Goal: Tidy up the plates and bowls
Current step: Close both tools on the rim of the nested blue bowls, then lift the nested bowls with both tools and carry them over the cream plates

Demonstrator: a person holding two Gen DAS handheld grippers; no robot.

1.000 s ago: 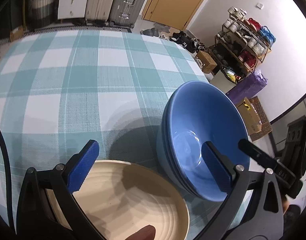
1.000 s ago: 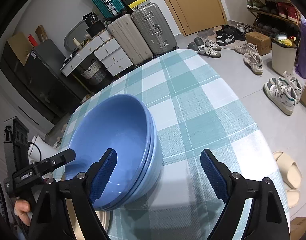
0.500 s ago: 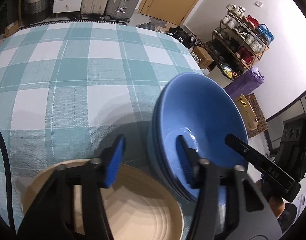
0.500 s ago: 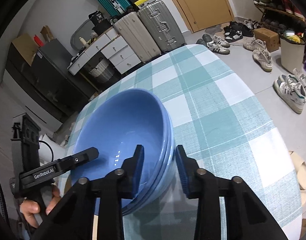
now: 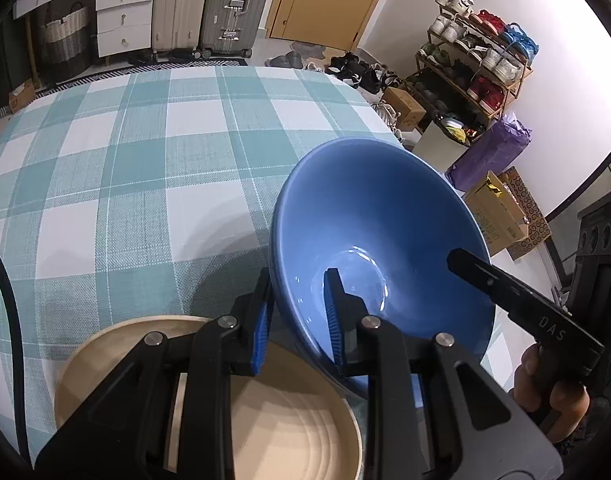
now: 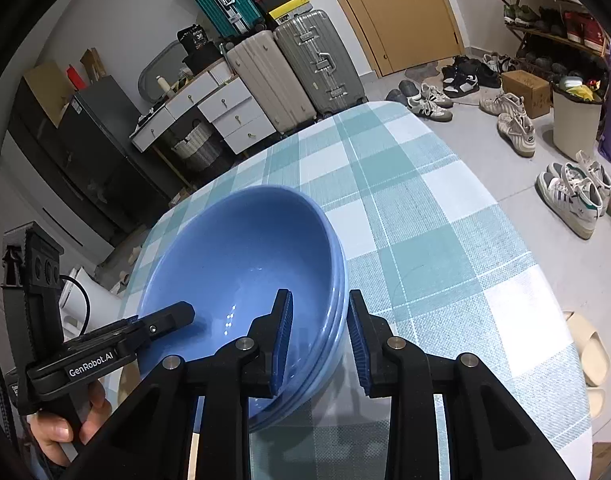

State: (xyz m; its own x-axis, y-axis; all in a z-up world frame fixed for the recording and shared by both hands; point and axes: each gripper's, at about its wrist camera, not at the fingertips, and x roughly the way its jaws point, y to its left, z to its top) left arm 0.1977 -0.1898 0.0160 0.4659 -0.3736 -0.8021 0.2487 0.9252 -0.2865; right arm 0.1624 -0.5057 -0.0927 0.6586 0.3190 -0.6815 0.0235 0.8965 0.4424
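Left tongs (image 5: pixel 295 322) nearly together and closing, rim of the blue bowl stack (image 5: pixel 377 236) between the pads: one blue pad (image 5: pixel 261 328) outside the wall, the other inside the bowl. Pads look pressed on the rim, so it's a pinch on the near-left edge of the stack. Right tongs (image 6: pixel 319 340) same story on the opposite side: jaws narrow and closing, left pad (image 6: pixel 283 340) inside the bowl, right pad outside, rim edges of the stack sandwiched between. From the right wrist view the stack (image 6: pixel 241 280) shows at least three nested rims; exact count I can't tell. Both tongs grip the same stack at once, from opposite sides. Stack sits on the counter (image 5: pixel 125 168), which has a teal and white checked cloth, towards its near-right part as the left camera sees it. It looks slightly tilted in both views, but whether it's lifted off the cloth I can't tell. Beige ridged plate (image 5: pixel 289 420) lies on the counter just beside the stack, under the left tongs; bowl edge overlaps it in view, contact unclear. A hand (image 5: pixel 553 396) is wrapped on the right tool's grip, another hand (image 6: pixel 69 428) on the left tool's grip. Suitcases (image 6: pixel 297 64), drawers and a shoe rack (image 5: pixel 477 64) stand beyond the counter.
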